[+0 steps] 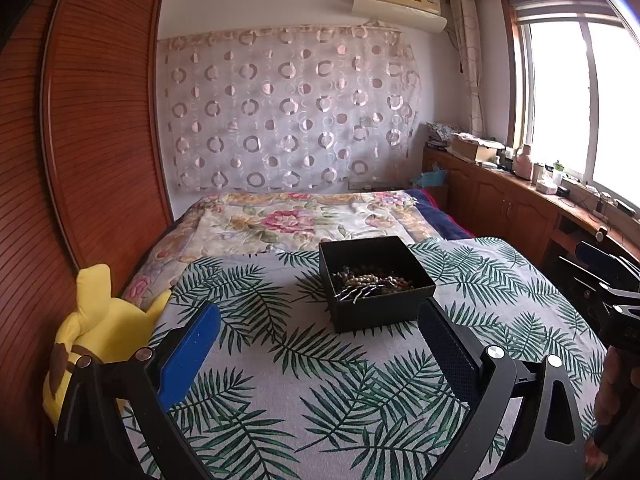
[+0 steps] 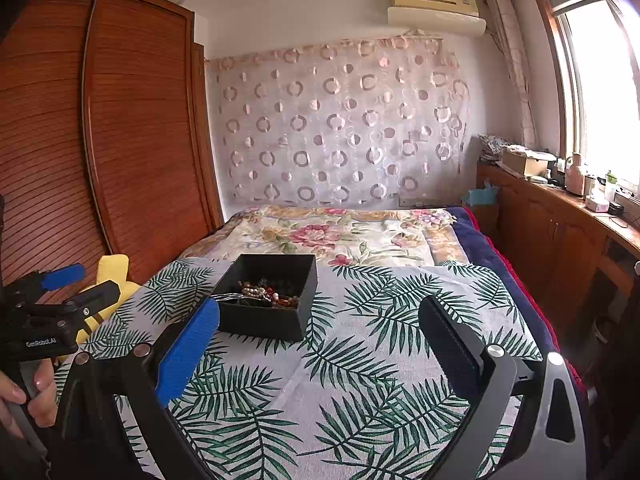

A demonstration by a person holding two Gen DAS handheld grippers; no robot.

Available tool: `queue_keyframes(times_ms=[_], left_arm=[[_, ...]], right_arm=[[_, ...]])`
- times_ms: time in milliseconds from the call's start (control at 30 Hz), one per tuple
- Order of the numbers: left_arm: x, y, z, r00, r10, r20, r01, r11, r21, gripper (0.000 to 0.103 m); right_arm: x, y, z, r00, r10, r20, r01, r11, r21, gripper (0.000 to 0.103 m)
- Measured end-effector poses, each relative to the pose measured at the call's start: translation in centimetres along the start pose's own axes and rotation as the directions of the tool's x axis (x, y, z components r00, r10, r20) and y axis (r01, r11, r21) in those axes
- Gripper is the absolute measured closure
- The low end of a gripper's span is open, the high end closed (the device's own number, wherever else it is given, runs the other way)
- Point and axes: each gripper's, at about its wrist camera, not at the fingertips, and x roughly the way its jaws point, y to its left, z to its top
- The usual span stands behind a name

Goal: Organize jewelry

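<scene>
An open black box point(image 1: 376, 308) sits on a leaf-print cloth point(image 1: 320, 380) spread over the bed. It holds a pile of beaded bracelets and necklaces point(image 1: 370, 280) and a silver comb-like piece. My left gripper point(image 1: 320, 312) is open and empty, just short of the box. In the right wrist view the box point(image 2: 268, 312) lies ahead to the left, with the jewelry point(image 2: 268, 294) inside. My right gripper point(image 2: 318, 316) is open and empty above the cloth, to the right of the box. The left gripper point(image 2: 80, 280) also shows there at the left edge, hand-held.
A yellow plush toy point(image 1: 92, 336) leans at the bed's left edge by a wooden wardrobe point(image 1: 88, 120). A floral quilt point(image 1: 288, 220) covers the far bed. A wooden cabinet point(image 1: 520, 200) with clutter runs under the window on the right.
</scene>
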Motion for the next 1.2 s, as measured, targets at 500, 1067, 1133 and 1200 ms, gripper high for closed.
queue_keyframes(times_ms=[500,1067,1133,1200], left_arm=[[-0.32,-0.32,0.22,1.000,-0.005,0.006,0.005,1.000,-0.002,0.008],[-0.85,-0.70,0.71,1.000,-0.007,0.016,0.007,1.000,-0.003,0.008],[-0.84,-0.68,0.69,1.000,-0.007,0.015,0.007,1.000,-0.004,0.008],[-0.84,-0.65,0.68,1.000,-0.008,0.017,0.008,1.000,-0.005,0.008]], right_arm=[[-0.06,-0.29,-0.25,1.000,-0.004,0.001,0.004,1.000,0.000,0.002],[-0.12,-0.59,-0.39,1.000,0.000,0.000,0.000,1.000,0.002,0.002],[-0.06,-0.46,-0.33,1.000,-0.002,0.000,0.002,1.000,0.001,0.002],[-0.08,-0.48,-0.33,1.000,-0.001,0.001,0.001,1.000,0.002,0.002]])
